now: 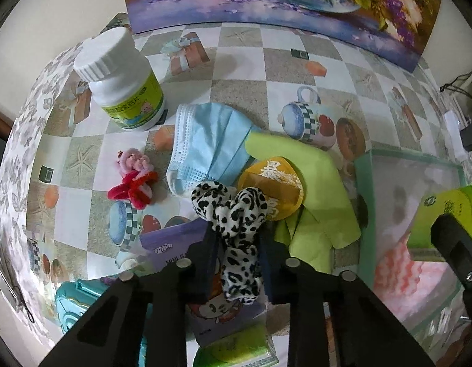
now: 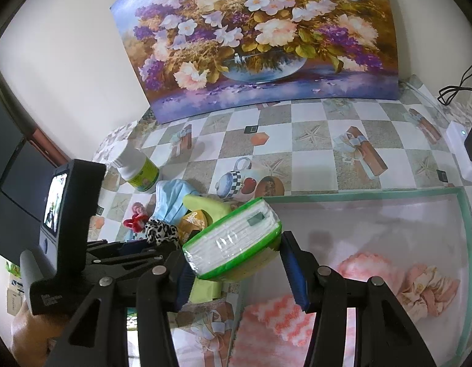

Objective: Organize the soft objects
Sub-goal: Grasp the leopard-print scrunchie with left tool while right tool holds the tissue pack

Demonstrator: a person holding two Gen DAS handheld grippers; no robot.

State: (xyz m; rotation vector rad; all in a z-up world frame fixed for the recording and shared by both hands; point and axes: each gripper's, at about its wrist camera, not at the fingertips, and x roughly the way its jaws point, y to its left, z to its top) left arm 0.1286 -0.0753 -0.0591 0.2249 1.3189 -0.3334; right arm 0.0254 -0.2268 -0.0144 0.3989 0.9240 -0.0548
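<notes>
Left wrist view – left gripper (image 1: 236, 263) pinches the spotted scrunchie (image 1: 236, 229); right gripper (image 2: 236, 275) clasps a tissue pack (image 2: 233, 244)

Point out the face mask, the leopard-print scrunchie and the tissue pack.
face mask (image 1: 210, 140), left wrist view, on its pleated blue middle.
scrunchie (image 1: 236, 223), left wrist view, on the spotted fabric between the fingers.
tissue pack (image 2: 236, 238), right wrist view, on its clear white face.

I note a white-capped pill bottle (image 1: 122, 82) upright on the checked tablecloth (image 1: 236, 61), with a flower painting (image 2: 254, 36) propped against the wall behind.
</notes>
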